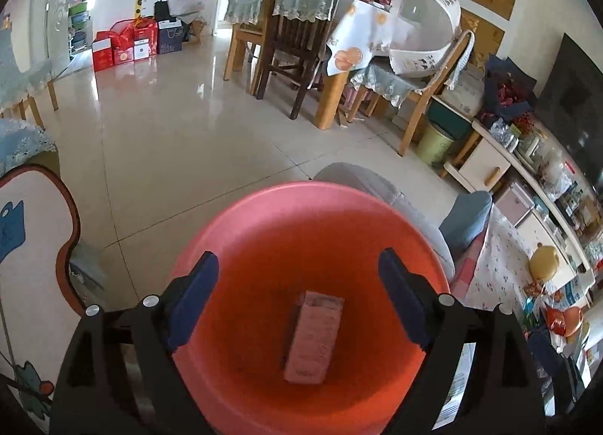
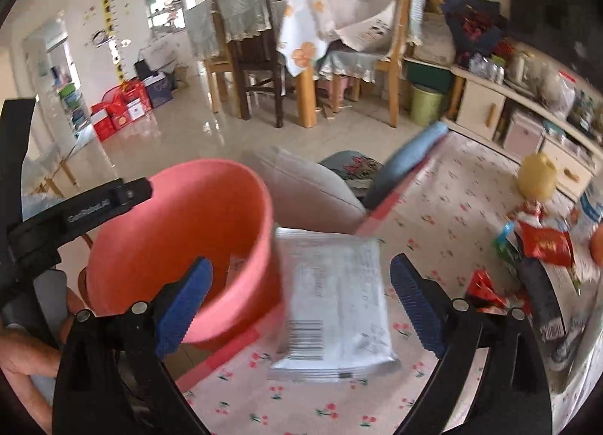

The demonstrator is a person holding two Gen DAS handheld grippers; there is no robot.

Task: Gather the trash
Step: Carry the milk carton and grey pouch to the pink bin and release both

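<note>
A pink-red plastic bucket (image 1: 312, 246) fills the lower left wrist view, with a small pale carton (image 1: 314, 337) lying on its bottom. My left gripper (image 1: 297, 303) is open right above the bucket's mouth. In the right wrist view the bucket (image 2: 181, 246) is at the table's left edge, with the other gripper's black arm (image 2: 75, 209) over its rim. A silver foil packet (image 2: 335, 307) with a barcode lies on the floral tablecloth (image 2: 433, 201) between the fingers of my open right gripper (image 2: 301, 299), blurred by motion.
Red wrappers (image 2: 542, 242) and other packets lie at the table's right. A yellow pot (image 2: 537, 176) stands farther back. Grey and blue cushions (image 2: 312, 190) lie behind the bucket. Dining chairs (image 1: 297, 28), a green bin (image 1: 433, 143) and a long sideboard (image 1: 527, 186) stand beyond.
</note>
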